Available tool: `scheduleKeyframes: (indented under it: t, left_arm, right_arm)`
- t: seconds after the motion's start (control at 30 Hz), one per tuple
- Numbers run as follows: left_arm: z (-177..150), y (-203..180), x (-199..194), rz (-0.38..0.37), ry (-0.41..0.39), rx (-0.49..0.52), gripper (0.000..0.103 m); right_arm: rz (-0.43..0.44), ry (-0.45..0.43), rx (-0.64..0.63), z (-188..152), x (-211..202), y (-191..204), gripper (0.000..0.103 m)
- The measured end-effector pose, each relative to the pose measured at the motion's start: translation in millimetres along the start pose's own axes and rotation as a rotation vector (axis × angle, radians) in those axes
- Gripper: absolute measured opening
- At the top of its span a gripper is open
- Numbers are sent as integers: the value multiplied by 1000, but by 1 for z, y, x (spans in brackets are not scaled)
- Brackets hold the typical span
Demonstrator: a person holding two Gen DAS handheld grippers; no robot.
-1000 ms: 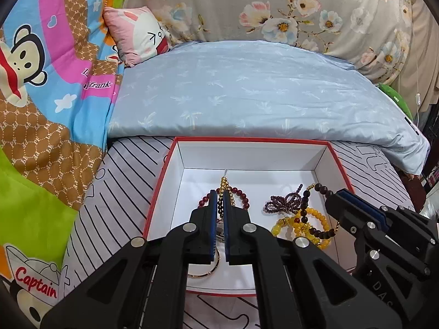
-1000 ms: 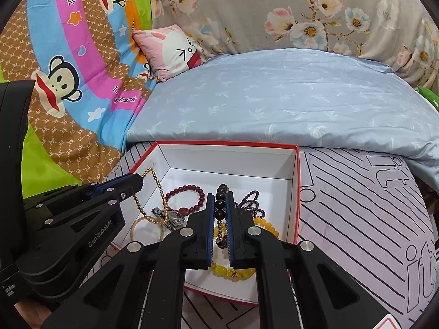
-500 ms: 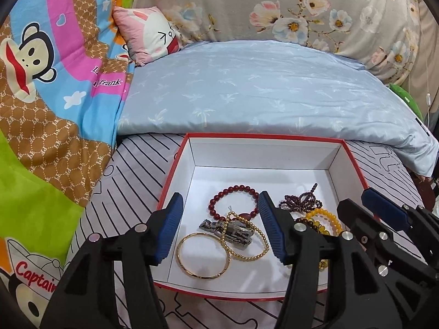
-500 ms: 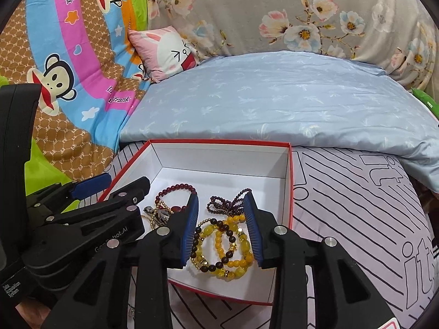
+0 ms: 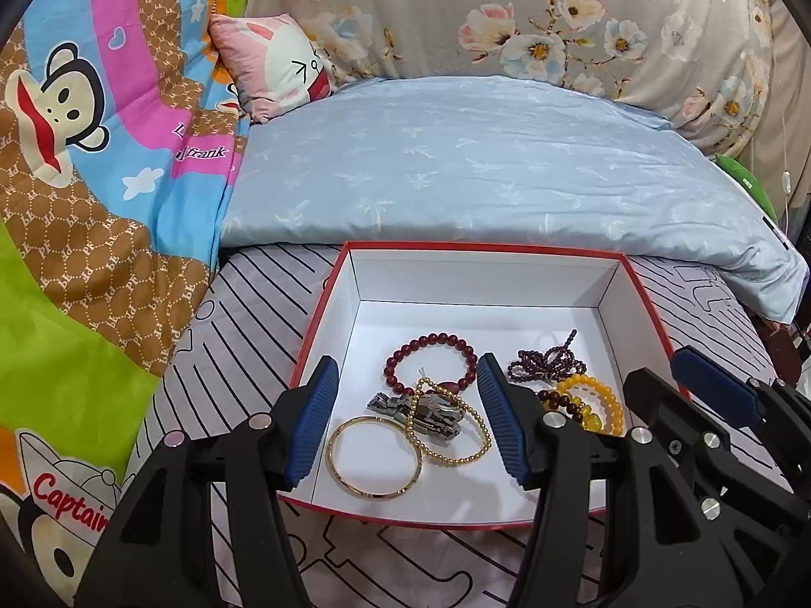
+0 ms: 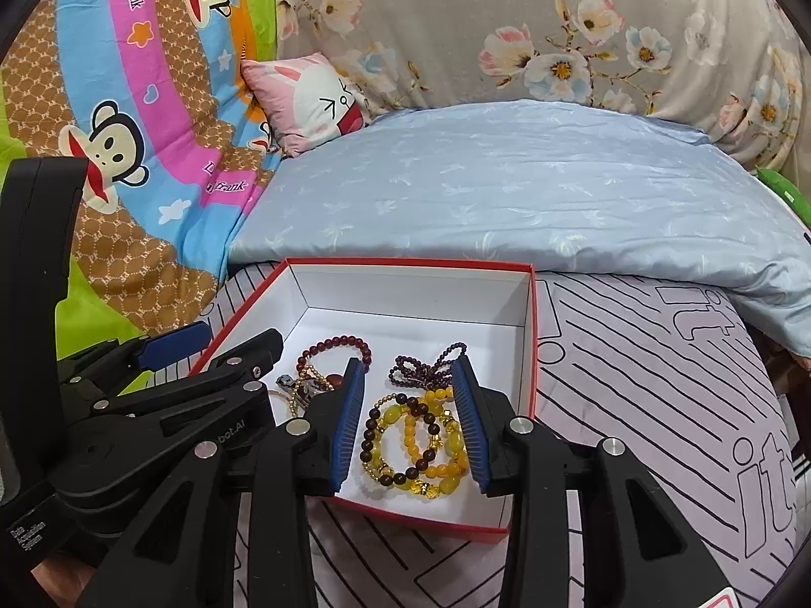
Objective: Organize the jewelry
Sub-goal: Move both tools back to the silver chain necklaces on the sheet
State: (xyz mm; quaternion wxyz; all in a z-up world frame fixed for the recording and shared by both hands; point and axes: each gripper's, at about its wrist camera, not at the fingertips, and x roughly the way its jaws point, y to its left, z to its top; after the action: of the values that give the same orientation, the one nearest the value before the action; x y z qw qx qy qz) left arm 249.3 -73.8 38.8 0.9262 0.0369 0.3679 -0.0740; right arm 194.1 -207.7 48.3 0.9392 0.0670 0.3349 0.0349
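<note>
Now the left gripper [image 5: 405, 420] hangs over the red-rimmed box [image 5: 481, 273], jaws wide and holding nothing; below them lie the gold bangle [image 5: 374, 456], gold bead chain [image 5: 456, 425] and dark red bracelet [image 5: 431, 362]. At three o'clock the right gripper [image 6: 409, 423], whose jaws have just been opening, grips nothing, with the yellow bead bracelets [image 6: 420, 435] lying loose below

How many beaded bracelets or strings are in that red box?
5: a dark red bracelet mid-box, a gold bead chain in front of it, a purple string on the right, and yellow and brown bracelets overlapping near the front. More may be hidden.
</note>
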Motion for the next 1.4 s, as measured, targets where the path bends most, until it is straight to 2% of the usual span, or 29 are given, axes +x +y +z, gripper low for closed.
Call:
scheduleKeyframes:
  t: [0.37, 0.63, 0.9, 1.13, 1.4]
  left_arm:
    - [-7, 2, -26, -13, -11, -3, 55]
    - [-24, 6, -52, -29, -18, -4, 55]
    - [-61, 12, -63, -28, 20, 7, 55]
    - [-103, 18, -60, -49, 92, -17, 55]
    - [-133, 17, -55, -64, 153, -29, 55]
  right_arm:
    - [-14, -22, -9, -7, -34, 0, 40]
    - [-33, -21, -5, -31, -68, -5, 41]
    - [-38, 56, 30, -79, -82, -15, 41]
    - [-14, 147, 38, -121, -77, -14, 41]
    - [4, 195, 36, -142, -64, -6, 37]
